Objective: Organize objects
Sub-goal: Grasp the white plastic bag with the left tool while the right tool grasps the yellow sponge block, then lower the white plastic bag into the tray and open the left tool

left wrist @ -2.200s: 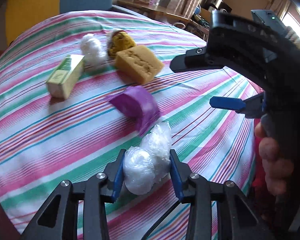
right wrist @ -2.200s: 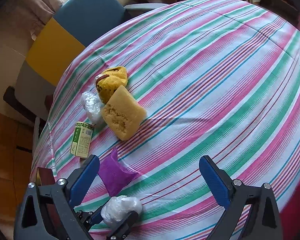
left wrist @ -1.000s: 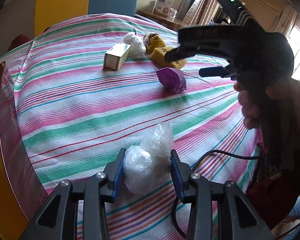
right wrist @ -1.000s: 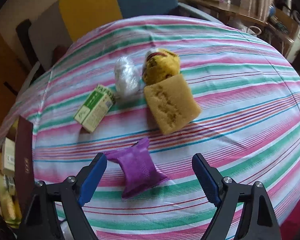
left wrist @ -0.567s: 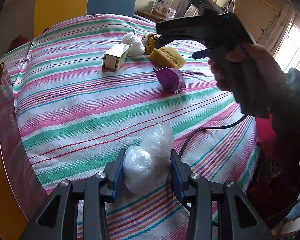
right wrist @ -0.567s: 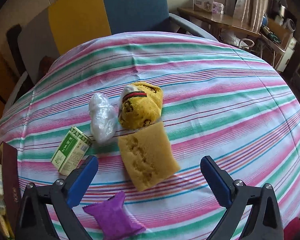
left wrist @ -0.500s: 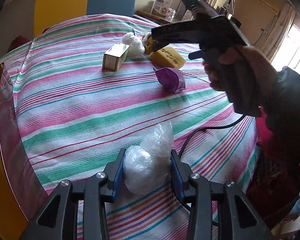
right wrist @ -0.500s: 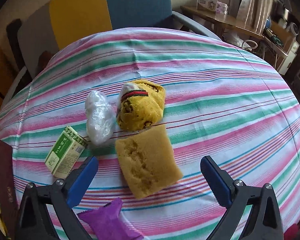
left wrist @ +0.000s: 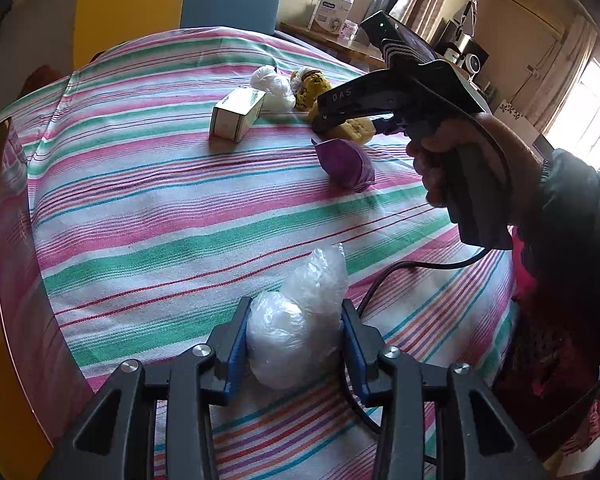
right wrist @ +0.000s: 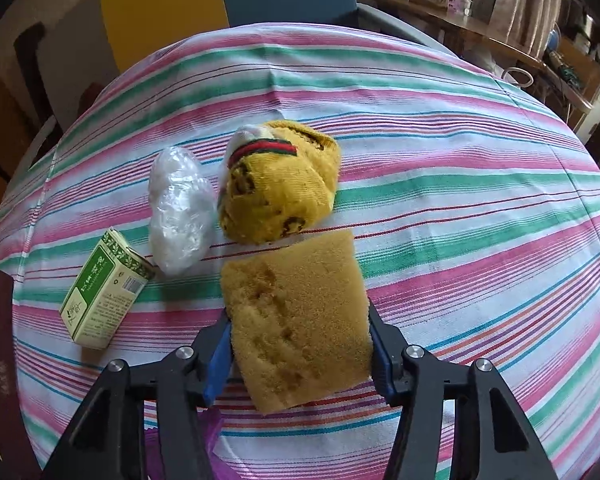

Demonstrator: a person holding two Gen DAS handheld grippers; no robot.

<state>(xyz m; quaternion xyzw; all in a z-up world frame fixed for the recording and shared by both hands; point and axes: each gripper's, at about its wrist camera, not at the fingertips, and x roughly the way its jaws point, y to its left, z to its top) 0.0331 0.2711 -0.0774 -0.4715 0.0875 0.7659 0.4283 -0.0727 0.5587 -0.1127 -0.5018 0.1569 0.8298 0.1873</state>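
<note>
My left gripper (left wrist: 294, 344) clamps a plastic-wrapped bundle (left wrist: 296, 328) near the striped cloth's (left wrist: 180, 208) front edge. My right gripper (right wrist: 300, 344) is closing, pads against the yellow sponge (right wrist: 296, 320). Beyond it lie a sock ball (right wrist: 280, 184), a second wrapped bundle (right wrist: 180, 208) and a green box (right wrist: 104, 292).

"DAS" embossed on my right gripper (left wrist: 342, 122) arm, green box (right wrist: 102, 292) beside my sponge (right wrist: 296, 320) with print too small to read
</note>
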